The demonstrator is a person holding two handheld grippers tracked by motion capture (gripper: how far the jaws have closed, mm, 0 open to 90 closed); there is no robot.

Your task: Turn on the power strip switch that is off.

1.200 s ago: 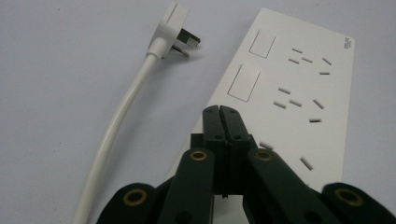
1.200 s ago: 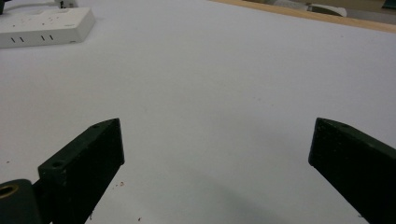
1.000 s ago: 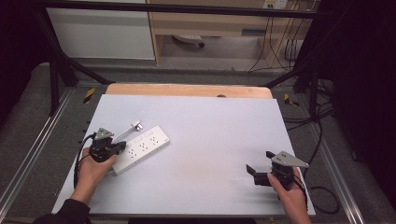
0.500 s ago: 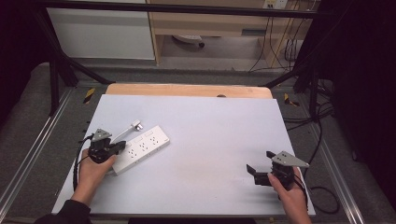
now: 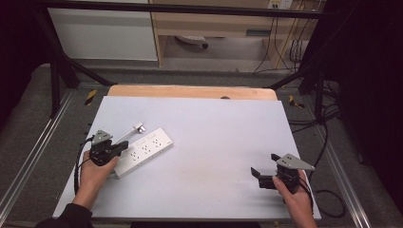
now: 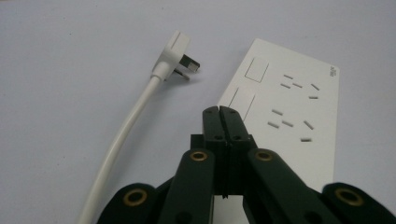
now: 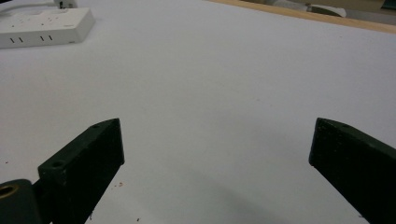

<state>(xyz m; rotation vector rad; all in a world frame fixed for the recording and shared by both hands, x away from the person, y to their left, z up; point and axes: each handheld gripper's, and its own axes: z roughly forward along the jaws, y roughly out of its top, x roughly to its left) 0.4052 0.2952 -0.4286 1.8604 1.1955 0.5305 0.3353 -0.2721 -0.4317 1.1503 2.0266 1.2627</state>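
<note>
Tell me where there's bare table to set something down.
The table is bare across its middle and far side, between the power strip and the right gripper. It is crowded only at the near left, around the strip, its plug and the left gripper.

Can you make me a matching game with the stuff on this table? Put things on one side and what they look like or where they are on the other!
Things:
1. left gripper
2. right gripper
3. plug
4. power strip

Descriptions:
A. jaws spread wide over bare table
B. lying loose on the table, prongs not in any socket
C. jaws closed, tips over the strip's edge
D. flat white block with rows of slots

Pairs: 1-C, 2-A, 3-B, 4-D
</note>
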